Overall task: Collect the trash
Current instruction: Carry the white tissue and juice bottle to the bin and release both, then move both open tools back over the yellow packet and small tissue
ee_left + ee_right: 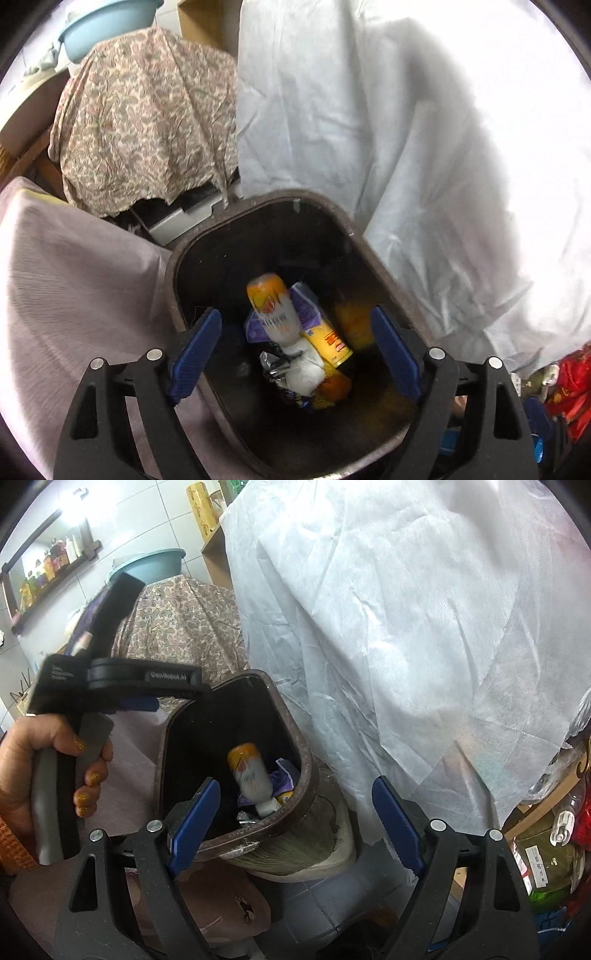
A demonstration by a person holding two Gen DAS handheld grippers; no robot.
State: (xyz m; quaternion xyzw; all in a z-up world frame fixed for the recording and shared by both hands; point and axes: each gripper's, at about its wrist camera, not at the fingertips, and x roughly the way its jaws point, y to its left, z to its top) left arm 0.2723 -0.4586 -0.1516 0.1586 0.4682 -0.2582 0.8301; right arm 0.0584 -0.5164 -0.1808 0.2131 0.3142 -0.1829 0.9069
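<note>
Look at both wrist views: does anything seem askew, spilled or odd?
The bottle looks blurred, orange end up, in the brown bin, above other trash, as if just dropped. The left gripper is open over it. Nothing seems spilled outside the bin.

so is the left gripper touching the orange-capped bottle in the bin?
Apart. The left wrist view shows the left gripper open, dark gaps separating both pads from the bottle in the bin.

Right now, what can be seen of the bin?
The bin is dark brown, looks plastic, with a rounded rectangular rim, open top and no lid showing. It stands between draped cloths, a worn broom against its outer side. Inside lie a blurred orange-capped bottle, a yellow can and wrappers. The left gripper hangs open over it.
</note>
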